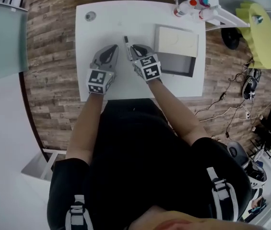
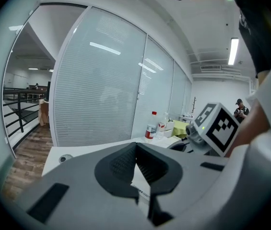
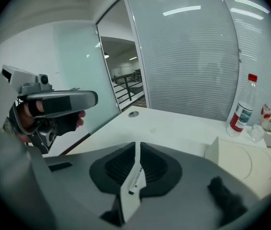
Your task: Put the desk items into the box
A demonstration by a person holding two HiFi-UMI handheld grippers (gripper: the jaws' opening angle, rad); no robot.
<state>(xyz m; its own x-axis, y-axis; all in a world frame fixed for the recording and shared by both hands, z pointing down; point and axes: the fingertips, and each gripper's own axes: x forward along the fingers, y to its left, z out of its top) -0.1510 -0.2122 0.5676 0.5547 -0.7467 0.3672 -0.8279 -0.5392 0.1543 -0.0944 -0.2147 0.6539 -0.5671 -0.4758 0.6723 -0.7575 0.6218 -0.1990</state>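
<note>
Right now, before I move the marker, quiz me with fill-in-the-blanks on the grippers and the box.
The marker is clamped between the ____ gripper's fingers.
The left gripper holds ____.
The lid of the box is ____.
The cap on the bottle is ____.
Missing words: right; nothing; open; red.
</note>
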